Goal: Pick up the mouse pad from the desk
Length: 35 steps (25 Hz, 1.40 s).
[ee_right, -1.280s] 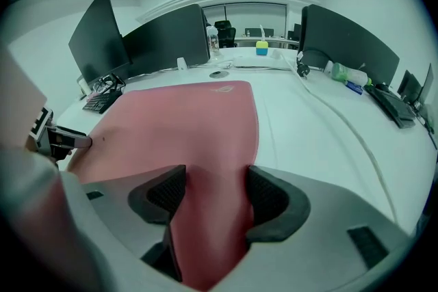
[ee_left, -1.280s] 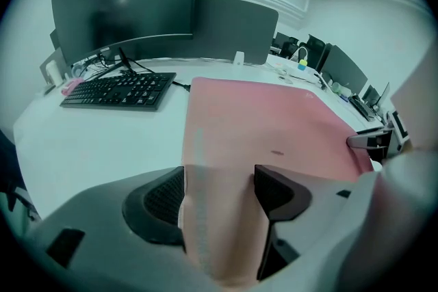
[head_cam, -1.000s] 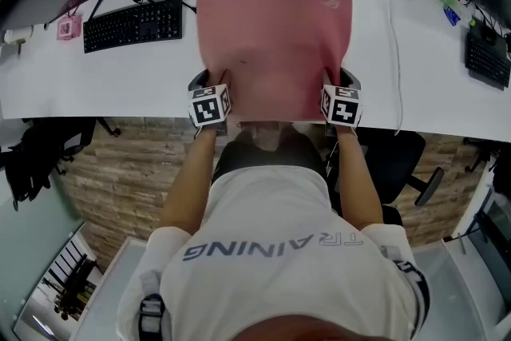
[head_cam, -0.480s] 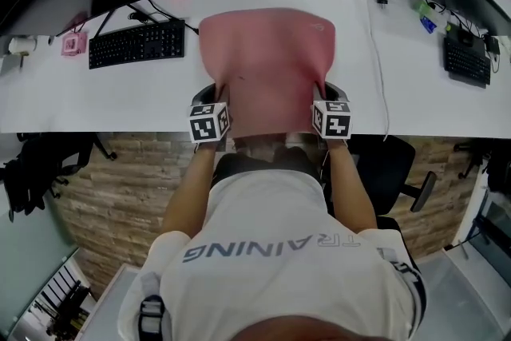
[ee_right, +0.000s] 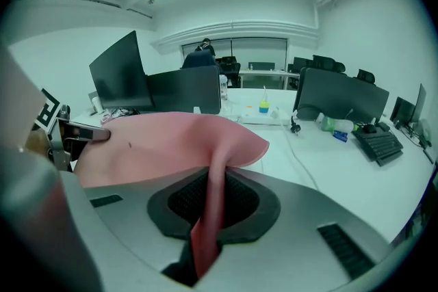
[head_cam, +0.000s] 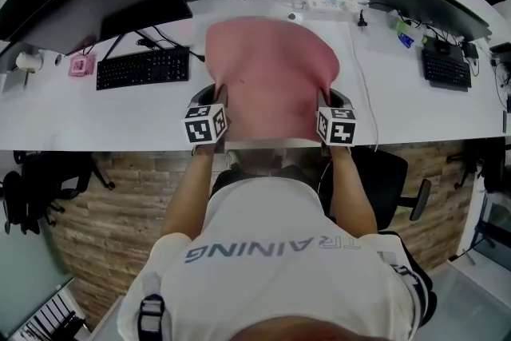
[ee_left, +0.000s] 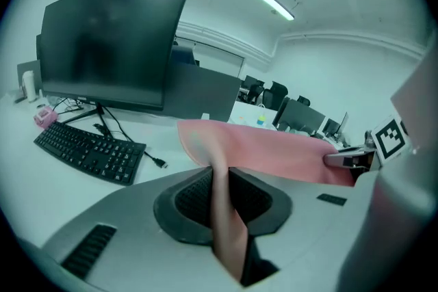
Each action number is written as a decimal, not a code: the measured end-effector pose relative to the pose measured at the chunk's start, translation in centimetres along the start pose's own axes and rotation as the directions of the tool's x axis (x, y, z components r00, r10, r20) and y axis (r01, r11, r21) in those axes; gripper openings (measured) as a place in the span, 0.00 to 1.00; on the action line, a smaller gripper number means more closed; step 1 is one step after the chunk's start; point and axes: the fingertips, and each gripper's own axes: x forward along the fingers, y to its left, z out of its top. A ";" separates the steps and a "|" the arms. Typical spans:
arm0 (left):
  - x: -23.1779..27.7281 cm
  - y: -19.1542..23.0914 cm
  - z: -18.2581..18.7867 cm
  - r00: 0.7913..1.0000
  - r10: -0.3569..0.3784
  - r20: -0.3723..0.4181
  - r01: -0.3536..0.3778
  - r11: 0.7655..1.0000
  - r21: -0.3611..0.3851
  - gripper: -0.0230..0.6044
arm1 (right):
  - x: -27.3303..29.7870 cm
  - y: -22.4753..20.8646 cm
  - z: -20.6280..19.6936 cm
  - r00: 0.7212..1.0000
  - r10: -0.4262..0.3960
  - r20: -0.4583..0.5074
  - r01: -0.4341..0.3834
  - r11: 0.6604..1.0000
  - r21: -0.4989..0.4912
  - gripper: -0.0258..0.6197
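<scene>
While both grippers hold it by its near corners, the large pink rectangular mouse pad (head_cam: 271,76) hangs stretched between them above the white curved surface (head_cam: 120,112), and its near edge reaches out past the front rim of that surface. I see my left gripper (head_cam: 217,96) with its fingers (ee_left: 185,205) closing, the pad's left edge pinched between their dark ribbed faces. My right gripper (head_cam: 327,96) has its fingers (ee_right: 239,205) drawn together and clamped on the pad's right edge, a fold of pink standing up between them.

As for containers, I can find only one: a small white cup (head_cam: 32,60) at the far left of the surface, just beside a small pink block (head_cam: 81,65). I cannot see what it holds. A black keyboard (head_cam: 144,68) lies left of the pad under a dark monitor (head_cam: 96,0), and a white power strip (head_cam: 323,0) sits beyond the pad's far edge.
</scene>
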 end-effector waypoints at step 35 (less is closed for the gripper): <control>-16.0 -8.9 23.1 0.833 -0.195 0.519 0.062 0.963 0.262 0.17 | -18.7 1.6 22.9 0.790 -0.071 0.609 0.151 0.985 -0.081 0.13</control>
